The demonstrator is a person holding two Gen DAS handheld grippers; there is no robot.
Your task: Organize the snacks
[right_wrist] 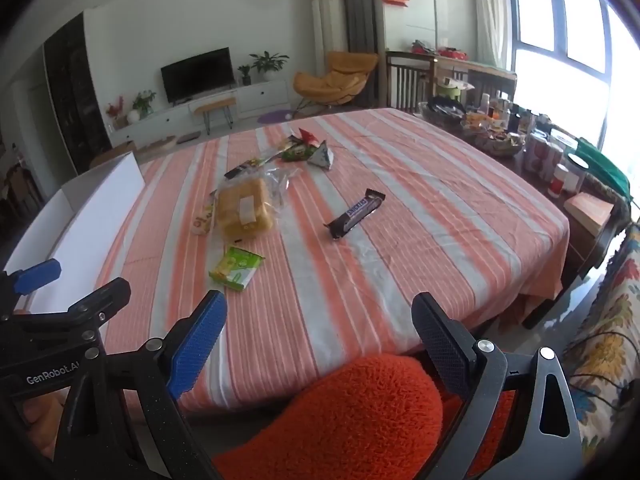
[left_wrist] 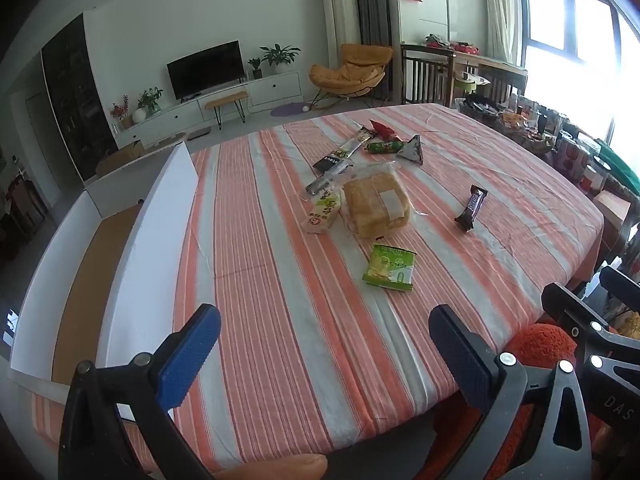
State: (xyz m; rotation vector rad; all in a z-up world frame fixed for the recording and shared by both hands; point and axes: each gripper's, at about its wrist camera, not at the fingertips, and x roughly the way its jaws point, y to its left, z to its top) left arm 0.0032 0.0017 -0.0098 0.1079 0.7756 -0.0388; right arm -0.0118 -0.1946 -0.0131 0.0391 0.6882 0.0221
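- A living room with a TV [left_wrist: 206, 69] and an orange chair [left_wrist: 350, 70] lies behind a table [left_wrist: 256, 280] under a pink-and-grey striped cloth.
- The snacks lie loose at mid-frame in both views.
- The chocolate bar [right_wrist: 355, 213] lies alone right of the pile; in the right wrist view its long axis runs from lower left to upper right.
- The bread bag [left_wrist: 376, 205] sits at the centre, with a pale packet [left_wrist: 324, 212] touching its left side.
- The green packet [left_wrist: 390, 267] lies flat just below the bread, apart from it.
- Two long dark sticks [left_wrist: 340, 156] slant toward the upper right above the bread; beyond them lie a red packet [left_wrist: 382, 129], a green roll [left_wrist: 382, 147] and a grey triangular packet [left_wrist: 412, 150].
- The white box [left_wrist: 160, 216] stands open along the table's left edge; only its brown floor shows inside.
- The left gripper [left_wrist: 324, 354] hangs over the near edge, jaws spread wide, nothing between them.
- The right gripper [right_wrist: 320, 338] is likewise spread wide and bare, above an orange fuzzy cloth [right_wrist: 360, 408].
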